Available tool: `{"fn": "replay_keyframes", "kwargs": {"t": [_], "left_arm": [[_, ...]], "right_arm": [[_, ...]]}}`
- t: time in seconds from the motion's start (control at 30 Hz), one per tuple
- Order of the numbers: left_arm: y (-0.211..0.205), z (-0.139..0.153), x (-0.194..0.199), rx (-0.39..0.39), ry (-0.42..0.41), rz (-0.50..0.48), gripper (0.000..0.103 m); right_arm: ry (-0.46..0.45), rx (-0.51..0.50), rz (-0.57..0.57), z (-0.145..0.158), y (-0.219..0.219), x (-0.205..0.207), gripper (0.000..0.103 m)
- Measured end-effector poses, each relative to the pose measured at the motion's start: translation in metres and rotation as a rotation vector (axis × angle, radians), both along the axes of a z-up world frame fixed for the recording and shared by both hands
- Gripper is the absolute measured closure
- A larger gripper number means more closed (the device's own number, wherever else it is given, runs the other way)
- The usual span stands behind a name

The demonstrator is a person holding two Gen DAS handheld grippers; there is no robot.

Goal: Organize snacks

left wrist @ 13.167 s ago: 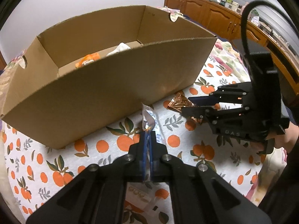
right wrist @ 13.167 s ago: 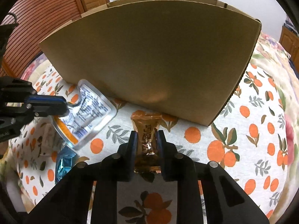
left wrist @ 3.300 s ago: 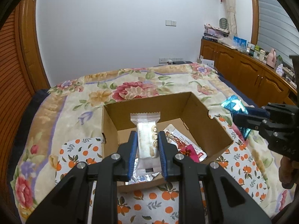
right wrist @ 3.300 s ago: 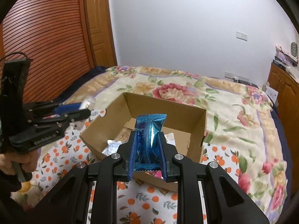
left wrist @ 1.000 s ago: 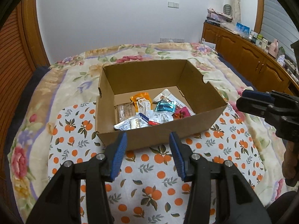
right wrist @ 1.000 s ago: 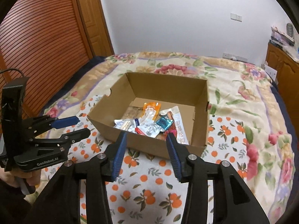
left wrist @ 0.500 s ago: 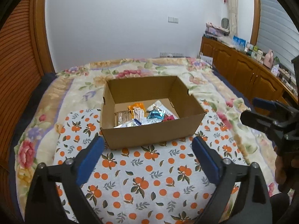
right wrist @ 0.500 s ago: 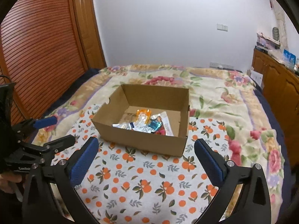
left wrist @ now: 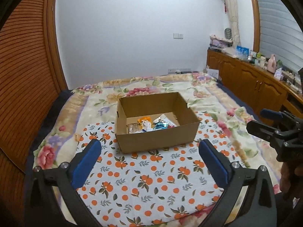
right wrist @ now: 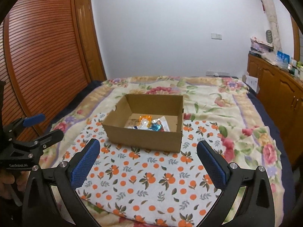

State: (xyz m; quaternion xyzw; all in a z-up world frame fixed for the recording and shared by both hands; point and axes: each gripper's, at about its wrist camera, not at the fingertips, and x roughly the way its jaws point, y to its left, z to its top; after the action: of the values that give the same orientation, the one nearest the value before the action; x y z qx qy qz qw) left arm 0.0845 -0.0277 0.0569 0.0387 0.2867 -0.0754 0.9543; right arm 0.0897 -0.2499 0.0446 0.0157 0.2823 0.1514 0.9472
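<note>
The left tongs (left wrist: 150, 151) stand spread wide with nothing between their blue pads (left wrist: 86, 162); their jaws have just been opening further. The right tongs (right wrist: 148, 151) are likewise spread to full width and empty, having opened within the last second. Each pair hangs above the near part of an orange-patterned cloth (left wrist: 151, 179) and points down toward the cardboard box (left wrist: 157, 140), well short of it.

The box sits open-topped on the far part of that cloth, which lies over a floral blanket (right wrist: 217, 104) on the bed. The snacks (left wrist: 149, 124) lie in a loose heap on the box floor: an orange packet (right wrist: 144, 117), a shiny blue packet (right wrist: 156, 126), clear and white wrappers among them. The cloth around the box shows bare in both views.

From the left wrist view the right tongs appear at the right edge, gripped by a hand (left wrist: 289, 176). From the right wrist view the left tongs (right wrist: 37, 126) show at the left edge, also spread.

A slatted wooden wardrobe (right wrist: 37, 56) stands along the left side of the bed, and a low wooden cabinet (left wrist: 255, 83) crowded with small items runs along the right. A white wall (left wrist: 132, 37) closes the far end.
</note>
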Motion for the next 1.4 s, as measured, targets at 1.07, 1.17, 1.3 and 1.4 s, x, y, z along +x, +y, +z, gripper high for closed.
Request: {"fn": "replay_keyframes", "kwargs": {"t": [1.07, 1.17, 1.3, 1.4], "left_arm": [[0.01, -0.041, -0.083, 0.022, -0.083, 0.063, 0.0], [0.009, -0.048, -0.08, 0.02, -0.077, 0.068, 0.0], [0.007, -0.058, -0.074, 0.027, -0.057, 0.066, 0.0], [0.006, -0.066, -0.072, 0.04, -0.05, 0.067, 0.0]], "right_arm": [[-0.088, 0.021, -0.064, -0.055, -0.027, -0.083, 0.0], [-0.076, 0.02, -0.068, -0.065, -0.026, -0.081, 0.0], [-0.059, 0.011, -0.07, -0.078, -0.023, -0.076, 0.0], [-0.064, -0.004, -0.075, -0.086, -0.024, -0.075, 0.0]]}}
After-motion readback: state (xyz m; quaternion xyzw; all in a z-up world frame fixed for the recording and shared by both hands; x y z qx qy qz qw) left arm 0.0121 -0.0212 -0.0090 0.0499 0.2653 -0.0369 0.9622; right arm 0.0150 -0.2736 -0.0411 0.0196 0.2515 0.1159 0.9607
